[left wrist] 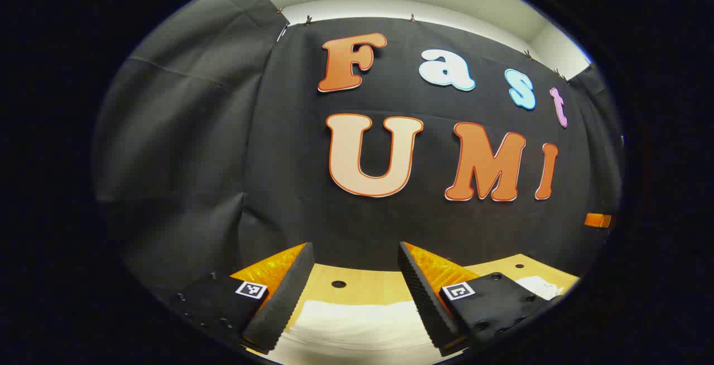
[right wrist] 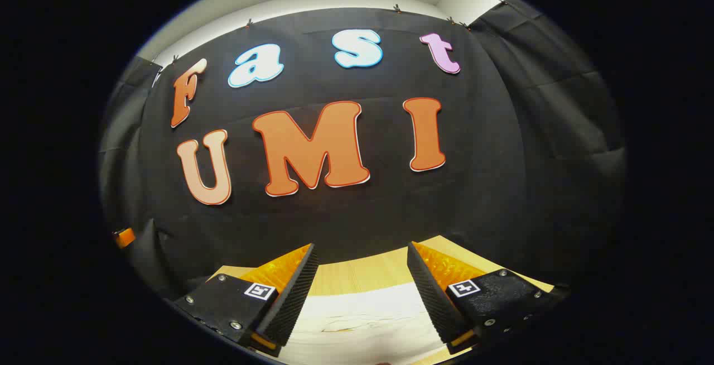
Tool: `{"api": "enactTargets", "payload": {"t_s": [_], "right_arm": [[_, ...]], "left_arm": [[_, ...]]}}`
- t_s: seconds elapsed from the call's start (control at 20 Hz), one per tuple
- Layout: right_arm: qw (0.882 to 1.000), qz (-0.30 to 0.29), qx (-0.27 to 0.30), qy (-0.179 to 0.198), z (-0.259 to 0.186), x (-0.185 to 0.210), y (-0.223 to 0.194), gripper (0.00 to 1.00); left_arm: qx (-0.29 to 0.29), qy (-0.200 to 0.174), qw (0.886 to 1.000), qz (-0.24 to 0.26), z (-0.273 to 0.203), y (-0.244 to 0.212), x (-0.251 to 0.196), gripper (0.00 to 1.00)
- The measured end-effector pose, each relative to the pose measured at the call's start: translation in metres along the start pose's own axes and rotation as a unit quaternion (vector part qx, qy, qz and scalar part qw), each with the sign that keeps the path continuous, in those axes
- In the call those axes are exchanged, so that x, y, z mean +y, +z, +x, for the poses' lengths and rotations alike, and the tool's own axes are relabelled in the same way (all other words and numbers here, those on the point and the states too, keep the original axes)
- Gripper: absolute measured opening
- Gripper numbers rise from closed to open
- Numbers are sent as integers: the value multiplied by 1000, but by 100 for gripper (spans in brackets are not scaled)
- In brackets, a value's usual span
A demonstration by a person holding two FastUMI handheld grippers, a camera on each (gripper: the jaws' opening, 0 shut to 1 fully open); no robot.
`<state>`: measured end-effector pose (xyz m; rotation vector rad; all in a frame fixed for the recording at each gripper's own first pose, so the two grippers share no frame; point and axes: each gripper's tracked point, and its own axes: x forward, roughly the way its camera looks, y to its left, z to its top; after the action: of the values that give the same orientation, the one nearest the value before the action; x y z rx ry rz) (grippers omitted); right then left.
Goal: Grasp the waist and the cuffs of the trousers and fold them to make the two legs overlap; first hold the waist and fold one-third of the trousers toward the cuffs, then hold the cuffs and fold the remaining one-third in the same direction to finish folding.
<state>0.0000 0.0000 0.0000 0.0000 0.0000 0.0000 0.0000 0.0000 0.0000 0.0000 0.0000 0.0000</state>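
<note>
White trousers [left wrist: 357,326] on wooden table [left wrist: 362,284], between parted jaws

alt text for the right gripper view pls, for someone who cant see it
The right gripper points forward with its jaws open and nothing between them, above pale trousers lying on a wooden table. Behind the table hangs the booth's black cloth wall.

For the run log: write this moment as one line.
left gripper: open, above trousers | right gripper: open, above trousers | table: trousers lying flat | grasp: not yet made
</note>
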Motion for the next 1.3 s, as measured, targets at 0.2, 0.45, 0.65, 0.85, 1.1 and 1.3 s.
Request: {"api": "enactTargets", "payload": {"t_s": [0.2, 0.45, 0.65, 0.85, 1.1, 1.3], "right_arm": [[1000, -2, 16, 5, 3, -9, 3, 97], [999, -37, 31, 24, 2, -18, -2, 97], [997, -62, 30, 35, 4, -21, 2, 97], [996, -61, 44, 40, 11, -20, -7, 97], [995, -48, 55, 69, 9, -5, -13, 97], [994, -23, 80, 76, 10, -3, -24, 97]], "left_arm": [[-10, 3, 1000, -8, 10, 8, -14, 94], [2, 5, 1000, -16, 19, -3, -35, 94], [-1, -2, 999, -32, 19, 3, -50, 98], [-5, 1, 1000, -5, 14, 4, -53, 98], [-6, 1, 1000, 7, 11, 5, -54, 98], [6, 3, 1000, 2, 14, -3, -49, 98]]}}
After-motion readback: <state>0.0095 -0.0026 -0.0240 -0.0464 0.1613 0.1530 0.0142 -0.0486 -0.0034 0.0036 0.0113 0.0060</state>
